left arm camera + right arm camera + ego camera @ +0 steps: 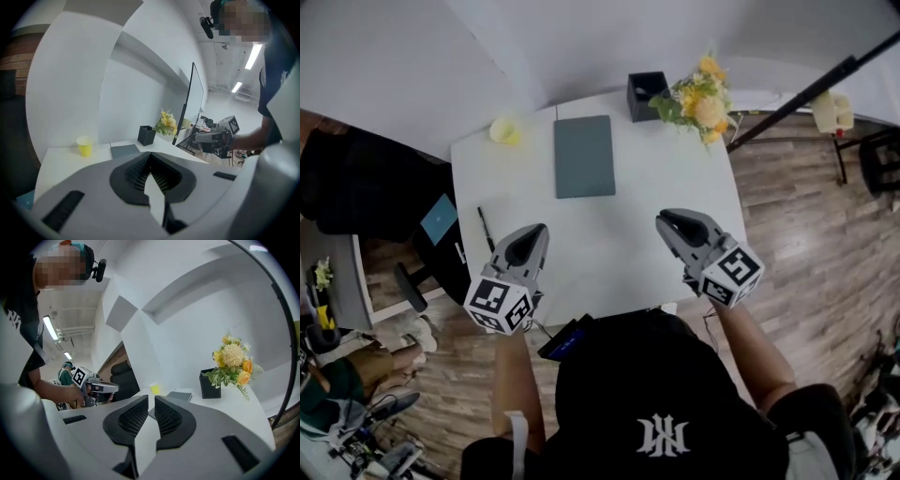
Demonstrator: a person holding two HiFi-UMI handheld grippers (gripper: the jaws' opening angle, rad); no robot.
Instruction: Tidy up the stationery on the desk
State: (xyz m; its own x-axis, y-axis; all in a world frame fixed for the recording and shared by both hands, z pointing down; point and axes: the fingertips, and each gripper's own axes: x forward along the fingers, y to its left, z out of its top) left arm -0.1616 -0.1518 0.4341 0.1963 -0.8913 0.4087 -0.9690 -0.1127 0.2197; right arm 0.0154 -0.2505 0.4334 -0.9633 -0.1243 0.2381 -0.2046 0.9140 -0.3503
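A white desk (pixel 666 169) carries a grey-green notebook (pixel 584 155), a black pen (pixel 486 228) near its left edge, and a black pen holder (pixel 645 94) at the back. My left gripper (pixel 534 232) hovers over the desk's front left, shut and empty. My right gripper (pixel 666 220) hovers over the front right, also shut with nothing in it. The left gripper view shows the shut left gripper (pixel 150 157), the notebook (pixel 124 150) and the holder (pixel 146 135) ahead. The right gripper view shows the right gripper (pixel 151 401), the notebook (pixel 179 395) and the holder (pixel 210 384).
A yellow cup (pixel 504 129) stands at the desk's back left, and a bunch of flowers (pixel 701 103) beside the holder. A black chair (pixel 356 183) sits left of the desk. A dark stand pole (pixel 806 94) slants over the wooden floor at right.
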